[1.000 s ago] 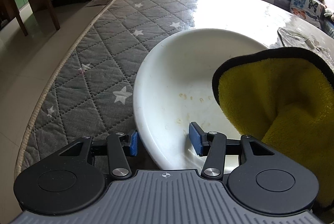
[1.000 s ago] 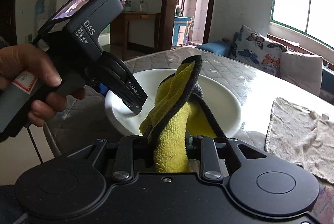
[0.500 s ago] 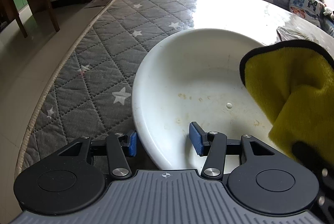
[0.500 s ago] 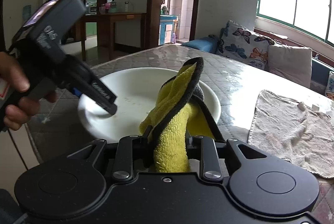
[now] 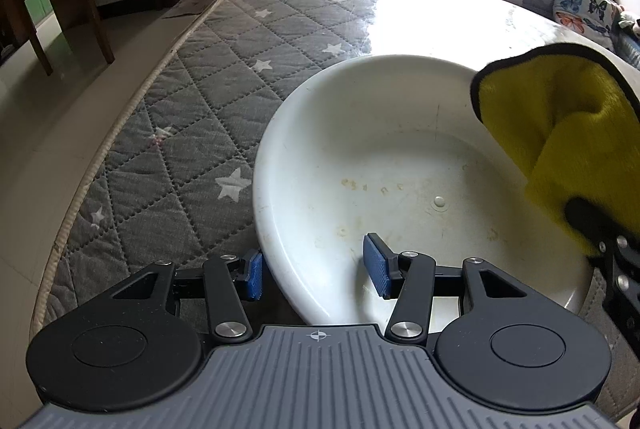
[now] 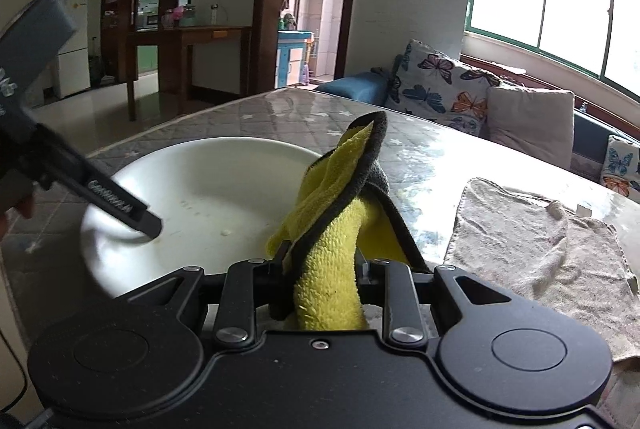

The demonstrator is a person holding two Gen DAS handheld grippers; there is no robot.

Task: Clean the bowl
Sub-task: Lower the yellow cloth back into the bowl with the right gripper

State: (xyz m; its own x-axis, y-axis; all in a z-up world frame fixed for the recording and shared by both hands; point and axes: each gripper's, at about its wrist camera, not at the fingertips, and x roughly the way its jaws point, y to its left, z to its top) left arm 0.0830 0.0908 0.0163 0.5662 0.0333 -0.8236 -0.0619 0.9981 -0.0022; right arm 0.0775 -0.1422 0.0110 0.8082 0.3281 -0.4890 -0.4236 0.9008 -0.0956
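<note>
A wide white bowl [image 5: 372, 133] with faint brownish stains on its bottom sits on the grey quilted table cover [image 5: 192, 117]. My left gripper [image 5: 316, 271] is open, its blue pads [image 5: 376, 265] straddling the bowl's near rim, one outside and one inside. It also shows in the right wrist view [image 6: 132, 217]. My right gripper [image 6: 324, 269] is shut on a yellow cloth with black trim [image 6: 332, 229], held above the bowl's right side [image 6: 208, 189]. The cloth shows at the right in the left wrist view [image 5: 560, 133].
A grey-white rag [image 6: 540, 245] lies flat on the glossy table to the right of the bowl. The table edge [image 5: 100, 157] runs along the left. Butterfly cushions [image 6: 440, 89] line a bench behind the table. A wooden desk [image 6: 188, 49] stands further back.
The right gripper with the yellow cloth has drawn back to the right, uncovering more of the bowl's bottom. The left gripper stays open astride the rim.
</note>
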